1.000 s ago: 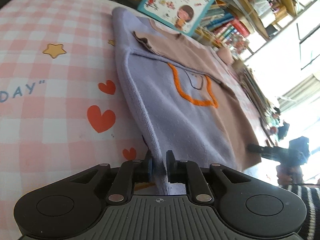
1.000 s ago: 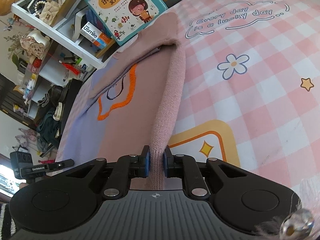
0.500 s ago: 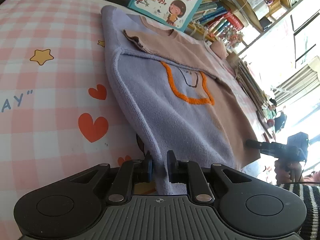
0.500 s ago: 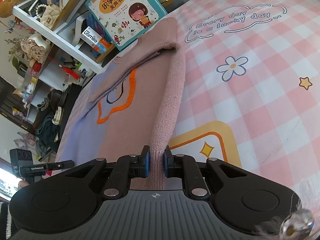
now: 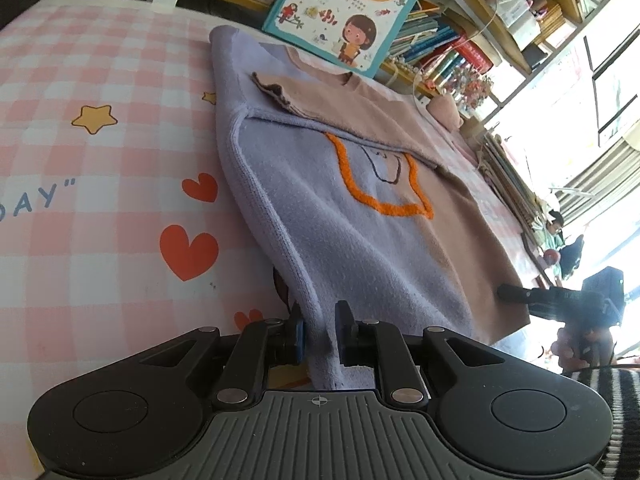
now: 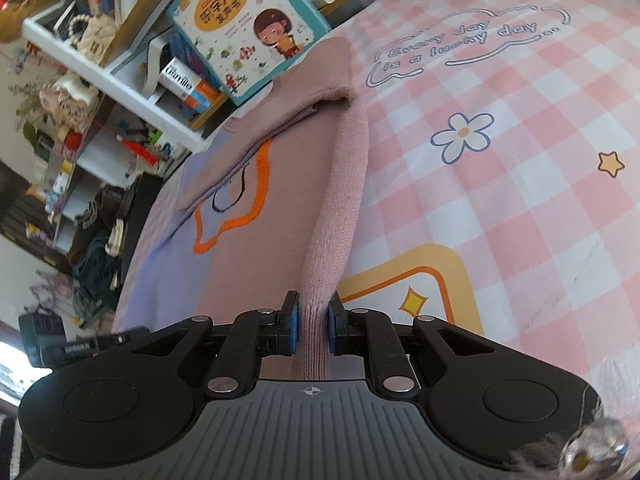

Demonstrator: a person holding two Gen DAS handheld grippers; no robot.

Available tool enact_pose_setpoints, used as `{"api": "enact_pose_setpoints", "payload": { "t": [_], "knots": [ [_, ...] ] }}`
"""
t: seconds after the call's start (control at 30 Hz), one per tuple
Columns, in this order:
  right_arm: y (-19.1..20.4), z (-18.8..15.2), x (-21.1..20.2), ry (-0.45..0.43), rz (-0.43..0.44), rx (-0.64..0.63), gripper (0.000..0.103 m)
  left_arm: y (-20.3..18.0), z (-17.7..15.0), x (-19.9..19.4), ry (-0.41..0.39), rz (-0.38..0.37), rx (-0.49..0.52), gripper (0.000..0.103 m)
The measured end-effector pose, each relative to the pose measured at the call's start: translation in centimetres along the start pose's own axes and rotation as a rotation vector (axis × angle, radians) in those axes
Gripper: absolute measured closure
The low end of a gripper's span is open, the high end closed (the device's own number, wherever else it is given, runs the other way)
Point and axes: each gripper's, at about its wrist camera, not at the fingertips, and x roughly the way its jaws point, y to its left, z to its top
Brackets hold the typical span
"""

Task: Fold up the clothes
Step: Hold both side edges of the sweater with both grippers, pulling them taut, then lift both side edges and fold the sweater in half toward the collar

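Observation:
A lilac and dusty-pink sweater (image 5: 360,216) with an orange stitched outline lies on the pink checked sheet (image 5: 100,184), its sleeves folded across the chest. My left gripper (image 5: 320,332) is shut on the sweater's lilac bottom corner and lifts that edge off the sheet. My right gripper (image 6: 312,328) is shut on the sweater's pink bottom corner; the pink side (image 6: 340,184) rises as a taut ridge towards the fingers. The sweater's front shows in the right wrist view (image 6: 248,216).
A children's picture book (image 5: 344,8) leans against crowded bookshelves just behind the sweater's collar; it also shows in the right wrist view (image 6: 248,28). A small camera on a black arm (image 5: 568,296) stands beyond the bed's edge, seen too in the right wrist view (image 6: 44,340).
Both grippers kept their hold on the sweater's bottom corners and rose slightly. The lifted hem stands a bit higher off the sheet and the book appears larger.

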Motion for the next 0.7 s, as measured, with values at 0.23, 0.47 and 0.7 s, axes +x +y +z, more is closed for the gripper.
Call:
{"api": "enact_pose_setpoints", "payload": {
  "t": [0.23, 0.47, 0.7],
  "knots": [
    [0.2, -0.1, -0.1, 0.007, 0.017, -0.025, 0.085, 0.0, -0.9, -0.5, -0.042, 0.007, -0.038, 0.083],
    [0.6, -0.2, -0.2, 0.026, 0.006, -0.054, 0.083, -0.3, -1.7, -1.0, -0.069, 0.032, -0.056, 0.092],
    [0.4, -0.1, -1.0, 0.033, 0.027, -0.06, 0.093, -0.5, -2.4, -1.4, -0.068, 0.04, -0.064, 0.098]
  ]
}}
